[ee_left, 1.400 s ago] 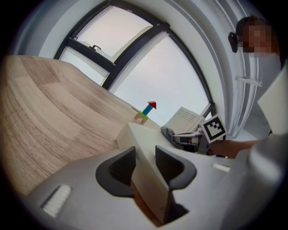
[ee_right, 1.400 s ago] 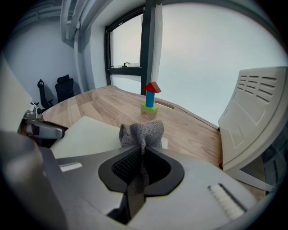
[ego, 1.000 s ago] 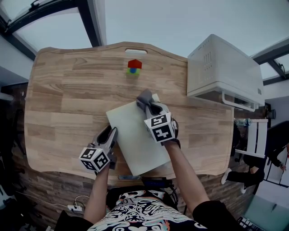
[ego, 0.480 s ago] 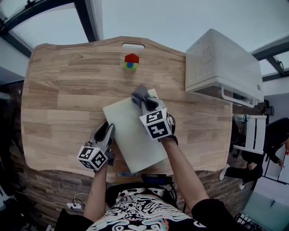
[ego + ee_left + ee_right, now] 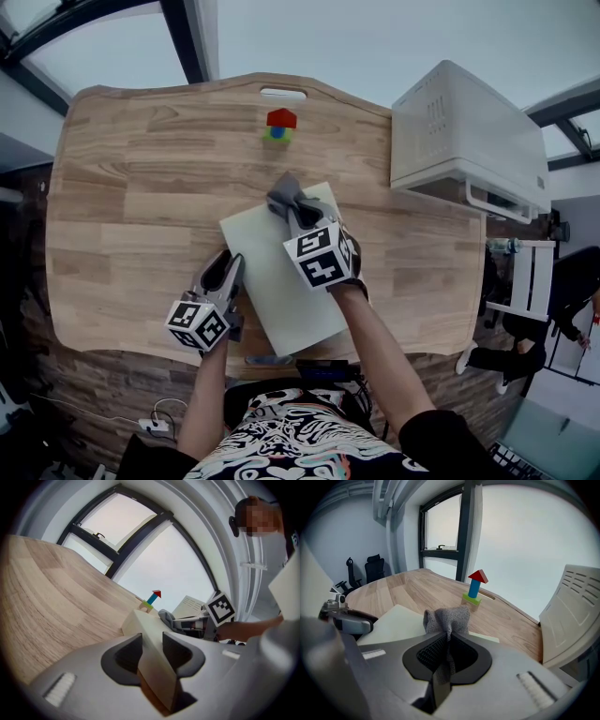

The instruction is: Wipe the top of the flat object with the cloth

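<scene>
A pale flat board (image 5: 281, 281) lies at an angle on the wooden table (image 5: 141, 187). My right gripper (image 5: 298, 214) is shut on a grey cloth (image 5: 284, 197), which rests on the board's far end. In the right gripper view the cloth (image 5: 446, 617) bunches out above the closed jaws of my right gripper (image 5: 446, 641), with the board (image 5: 393, 620) below it. My left gripper (image 5: 228, 269) is shut on the board's left edge. In the left gripper view my left gripper (image 5: 152, 651) has the board (image 5: 140, 623) clamped between its jaws, and the cloth (image 5: 167, 618) shows beyond.
A small toy of stacked blocks with a red roof (image 5: 279, 125) stands at the table's far side. A white appliance (image 5: 464, 141) takes up the right end. The table's near edge runs just below the board.
My right gripper has slid the cloth leftward along the board's far end. My left gripper has kept its hold on the board's edge.
</scene>
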`<state>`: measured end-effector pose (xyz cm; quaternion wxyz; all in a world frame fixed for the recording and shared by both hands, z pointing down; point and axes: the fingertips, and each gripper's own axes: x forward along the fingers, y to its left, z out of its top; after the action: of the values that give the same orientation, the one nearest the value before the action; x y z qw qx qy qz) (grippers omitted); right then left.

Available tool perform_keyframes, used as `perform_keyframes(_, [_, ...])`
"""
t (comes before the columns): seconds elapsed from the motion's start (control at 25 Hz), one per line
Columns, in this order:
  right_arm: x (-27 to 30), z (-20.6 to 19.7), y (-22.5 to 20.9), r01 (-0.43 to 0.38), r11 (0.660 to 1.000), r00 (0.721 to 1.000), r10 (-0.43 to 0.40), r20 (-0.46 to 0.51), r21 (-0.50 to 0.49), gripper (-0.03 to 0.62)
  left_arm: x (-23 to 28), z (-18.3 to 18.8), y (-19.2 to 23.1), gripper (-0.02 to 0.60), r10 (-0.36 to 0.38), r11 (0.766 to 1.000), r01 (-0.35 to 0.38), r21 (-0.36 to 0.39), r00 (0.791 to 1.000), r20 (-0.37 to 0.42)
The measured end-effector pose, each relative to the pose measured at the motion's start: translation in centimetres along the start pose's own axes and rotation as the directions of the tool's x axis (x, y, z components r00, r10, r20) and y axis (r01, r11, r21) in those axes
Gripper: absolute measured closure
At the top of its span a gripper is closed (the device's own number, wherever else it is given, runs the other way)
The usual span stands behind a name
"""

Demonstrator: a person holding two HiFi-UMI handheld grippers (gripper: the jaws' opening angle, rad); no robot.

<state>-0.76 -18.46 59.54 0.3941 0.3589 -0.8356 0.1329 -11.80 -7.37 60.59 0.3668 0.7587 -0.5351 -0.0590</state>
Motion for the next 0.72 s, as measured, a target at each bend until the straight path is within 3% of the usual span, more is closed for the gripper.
perform_keyframes(0.72, [0.6,1.0,3.2,-0.052,0.997,0.999,0.052,-0.004,-0.059,0.576,0.0,0.0,0.1,0.403,0.009,1.0,-0.009,-0.001,1.0,0.002])
